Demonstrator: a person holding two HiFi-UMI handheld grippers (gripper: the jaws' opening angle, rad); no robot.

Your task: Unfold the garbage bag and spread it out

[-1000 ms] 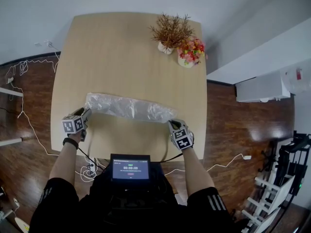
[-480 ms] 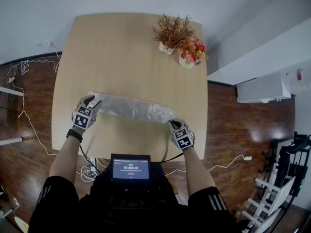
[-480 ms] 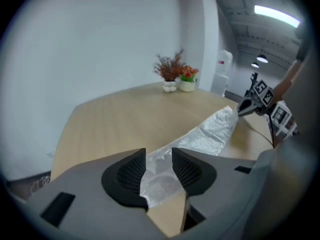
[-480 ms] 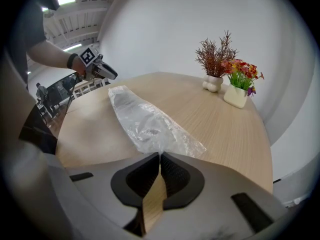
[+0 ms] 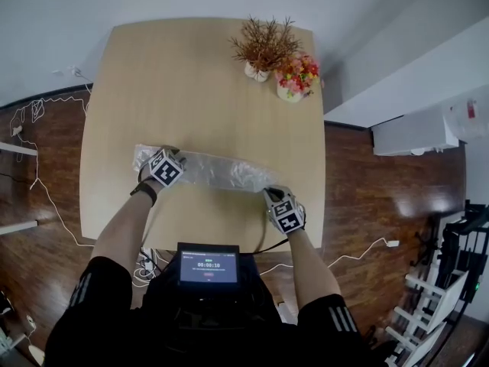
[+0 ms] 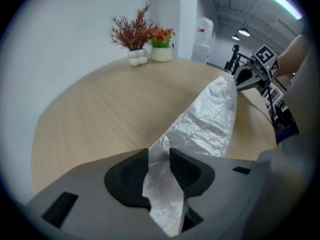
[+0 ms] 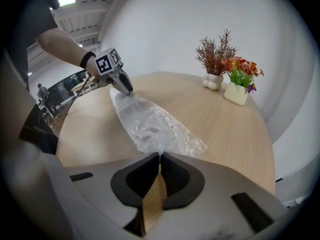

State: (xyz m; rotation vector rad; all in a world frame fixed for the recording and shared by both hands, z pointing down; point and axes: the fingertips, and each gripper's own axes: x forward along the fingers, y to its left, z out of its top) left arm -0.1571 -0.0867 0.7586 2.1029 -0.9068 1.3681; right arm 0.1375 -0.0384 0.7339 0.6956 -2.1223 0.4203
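The clear, crinkled garbage bag [image 5: 218, 171] lies as a long folded strip across the near part of the wooden table [image 5: 206, 90]. My left gripper [image 5: 162, 156] stands over the bag's left part, a little in from its left end. Its jaws have just been closing, and the film [image 6: 210, 119] runs loosely through the gap between its pads [image 6: 130, 176]. My right gripper [image 5: 269, 194] is shut on the bag's right end [image 7: 150, 121]. Each gripper shows in the other's view, the left gripper [image 7: 125, 90] and the right gripper [image 6: 240, 81], at opposite ends of the strip.
A dried twig plant in a white pot [image 5: 261, 48] and a pot of colourful flowers [image 5: 296, 75] stand at the table's far right corner. A small screen [image 5: 208, 264] sits at the person's chest. Cables [image 5: 46, 113] trail on the dark wood floor to the left.
My left gripper has swung from the table's left edge rightward onto the bag's left part and rolled over; its jaws have narrowed. The right gripper has stayed put.
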